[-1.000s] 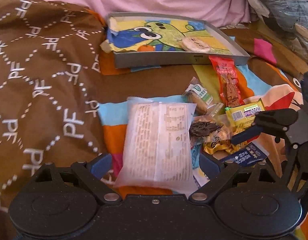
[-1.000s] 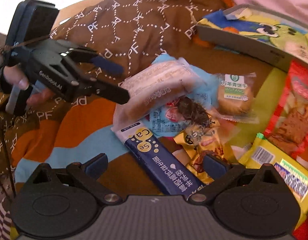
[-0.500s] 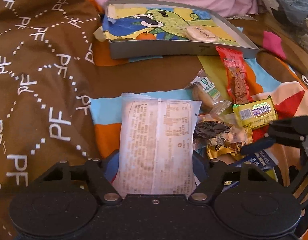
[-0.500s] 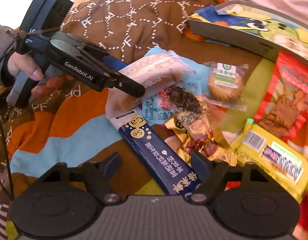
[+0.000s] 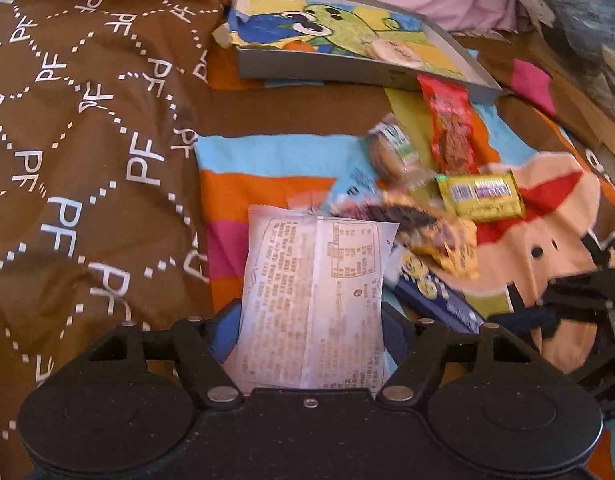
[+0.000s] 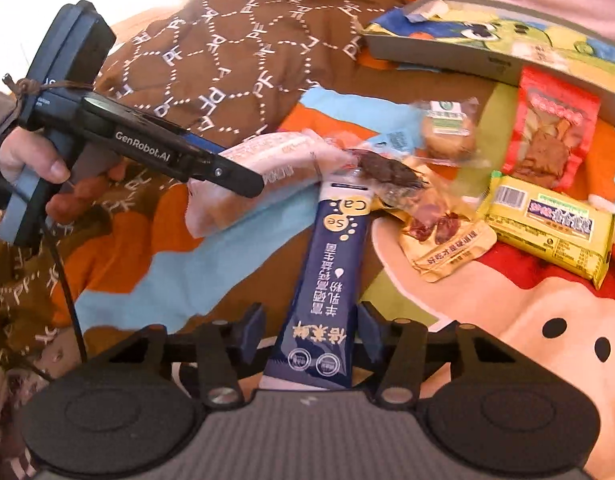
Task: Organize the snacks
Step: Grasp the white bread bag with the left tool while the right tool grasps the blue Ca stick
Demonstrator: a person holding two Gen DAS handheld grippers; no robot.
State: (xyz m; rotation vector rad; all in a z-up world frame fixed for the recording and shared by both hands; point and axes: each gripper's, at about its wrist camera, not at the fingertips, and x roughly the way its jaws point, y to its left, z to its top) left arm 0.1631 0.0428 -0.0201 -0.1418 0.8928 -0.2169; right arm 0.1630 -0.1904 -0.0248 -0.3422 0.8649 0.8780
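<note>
My left gripper (image 5: 311,332) is shut on a white bread packet (image 5: 311,280), which sticks out forward between the fingers. From the right wrist view this same left gripper (image 6: 227,176) holds the packet (image 6: 263,168) just over the blanket. My right gripper (image 6: 311,328) is shut on the near end of a navy blue stick packet (image 6: 331,264). In the left wrist view the right gripper (image 5: 567,300) shows at the right edge. A grey tray (image 5: 347,70) with a cartoon lining holds one round cake (image 5: 391,48).
Loose snacks lie on the cartoon blanket: a red packet (image 6: 547,128), a yellow packet (image 6: 547,228), a green-labelled biscuit (image 6: 447,132), a golden packet (image 6: 443,236). A brown quilt (image 5: 87,120) is heaped at the left, pink bedding behind the tray.
My left gripper closed on the white packet and drew it back from the pile. My right gripper moved over the navy stick packet and its fingers closed in on it.
</note>
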